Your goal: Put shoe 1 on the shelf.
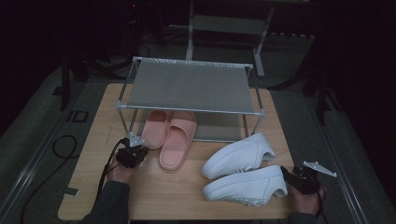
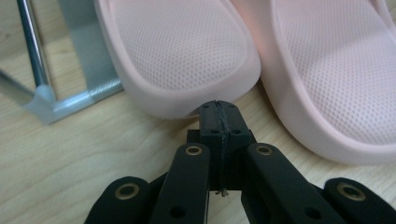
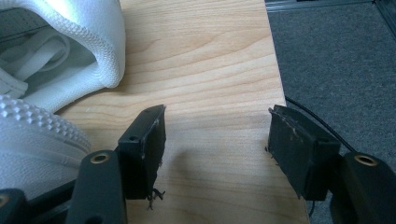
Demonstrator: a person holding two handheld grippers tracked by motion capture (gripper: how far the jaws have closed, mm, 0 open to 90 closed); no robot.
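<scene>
Left gripper (image 2: pixel 218 112), jaws pressed together and empty, noses the left pink slipper's (image 2: pixel 180 51) heel beside the metal shoe rack (image 1: pixel 187 86). Right gripper (image 3: pixel 217 140) gapes wide, empty, beside the nearer white sneaker's (image 3: pixel 28 144) heel.

pink slippers (image 1: pixel 170 135) | under rack; white sneakers (image 1: pixel 243 172) | table right

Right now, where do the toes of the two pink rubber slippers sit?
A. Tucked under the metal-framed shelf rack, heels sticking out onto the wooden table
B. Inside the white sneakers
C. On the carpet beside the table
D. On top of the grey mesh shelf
A: in the high view the pink rubber slippers run forward beneath the top of the metal-framed shelf rack, while their heels lie out on the wooden table.
</scene>
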